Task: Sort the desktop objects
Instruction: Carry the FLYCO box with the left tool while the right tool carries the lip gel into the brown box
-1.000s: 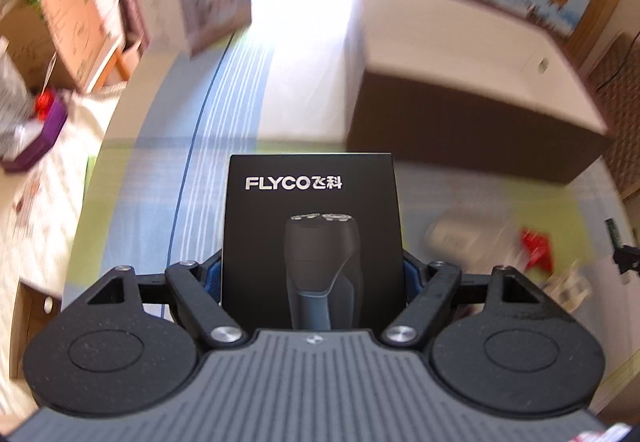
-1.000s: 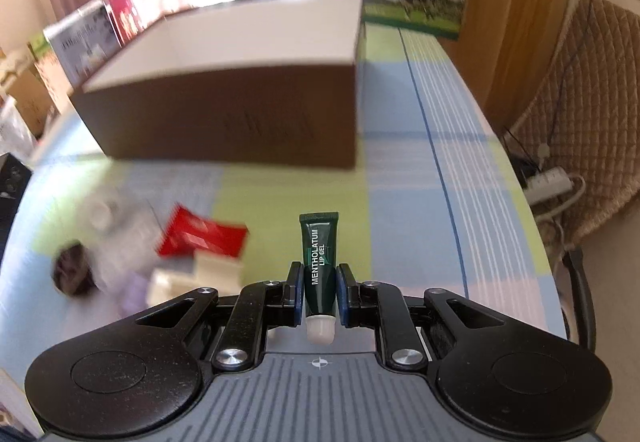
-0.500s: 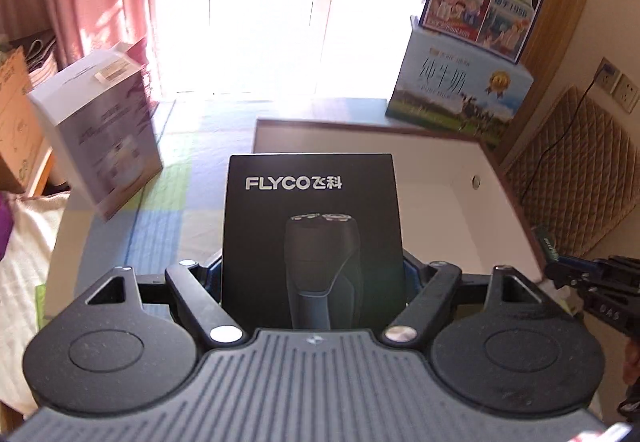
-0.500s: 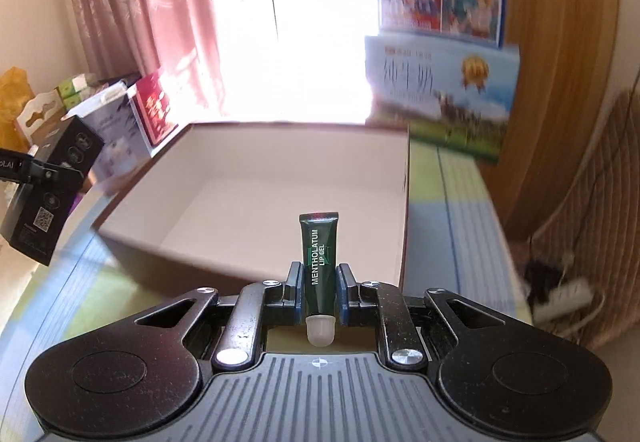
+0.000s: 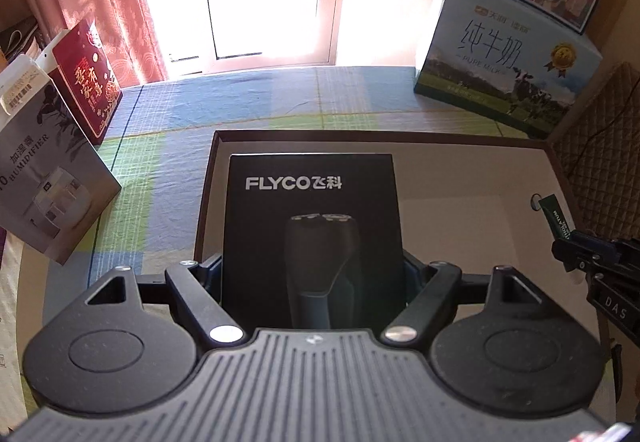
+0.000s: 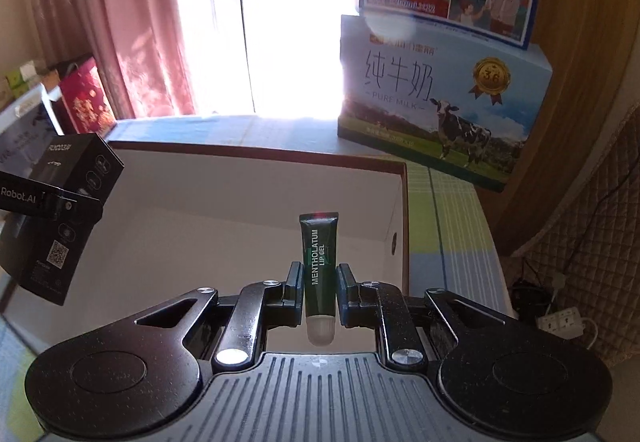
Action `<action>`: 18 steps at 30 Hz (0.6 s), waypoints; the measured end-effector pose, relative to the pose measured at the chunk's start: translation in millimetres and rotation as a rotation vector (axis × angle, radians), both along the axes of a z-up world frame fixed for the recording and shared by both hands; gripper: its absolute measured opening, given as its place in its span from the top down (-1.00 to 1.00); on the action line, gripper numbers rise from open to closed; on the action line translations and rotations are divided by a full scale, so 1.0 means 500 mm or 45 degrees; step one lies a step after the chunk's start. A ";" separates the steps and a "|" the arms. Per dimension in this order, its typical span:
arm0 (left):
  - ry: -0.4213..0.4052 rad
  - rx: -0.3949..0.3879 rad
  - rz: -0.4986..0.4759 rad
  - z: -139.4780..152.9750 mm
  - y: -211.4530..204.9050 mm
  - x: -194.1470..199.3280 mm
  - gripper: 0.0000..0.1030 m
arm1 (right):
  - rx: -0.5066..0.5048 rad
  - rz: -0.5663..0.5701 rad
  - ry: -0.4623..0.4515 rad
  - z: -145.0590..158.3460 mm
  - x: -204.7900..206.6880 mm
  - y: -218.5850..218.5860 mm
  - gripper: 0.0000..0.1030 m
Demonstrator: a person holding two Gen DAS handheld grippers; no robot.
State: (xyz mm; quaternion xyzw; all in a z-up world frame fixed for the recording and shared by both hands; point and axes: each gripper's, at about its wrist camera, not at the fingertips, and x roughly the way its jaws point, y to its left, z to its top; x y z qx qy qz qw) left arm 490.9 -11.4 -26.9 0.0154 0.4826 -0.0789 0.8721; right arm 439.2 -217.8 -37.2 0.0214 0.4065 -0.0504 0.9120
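Black carton, printed FLYCO with a shaver pictured: we list this shaver box [image 5: 312, 234] as clamped by its two sides in our left gripper [image 5: 312, 278], held in the air over the left part of the brown storage box [image 6: 256, 158]. Dark green tube, marked Mentholatum Lip Gel: this lip gel tube [image 6: 320, 262] is pinched upright, cap toward the camera, in our right gripper [image 6: 320, 294], over the right part of the same box.

Storage box: open-topped, pale inside, standing on the plaid tablecloth [image 5: 168, 162]; the floor we can see holds nothing yet.

Progress, as we judge it: both items picked and carried to the box; lowering and releasing remain. Other objects awaiting sorting do not show here.

Bystanders: milk carton [image 6: 440, 114], humidifier box [image 5: 44, 178].
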 end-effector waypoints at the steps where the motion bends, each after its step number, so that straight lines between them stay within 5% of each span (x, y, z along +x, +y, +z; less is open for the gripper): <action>1: 0.010 0.006 0.002 -0.009 -0.002 0.009 -0.48 | -0.006 -0.006 0.015 -0.008 0.011 -0.003 0.74; 18: 0.090 0.172 -0.001 -0.119 -0.059 0.106 -0.48 | -0.101 0.034 0.132 -0.072 0.103 -0.031 0.74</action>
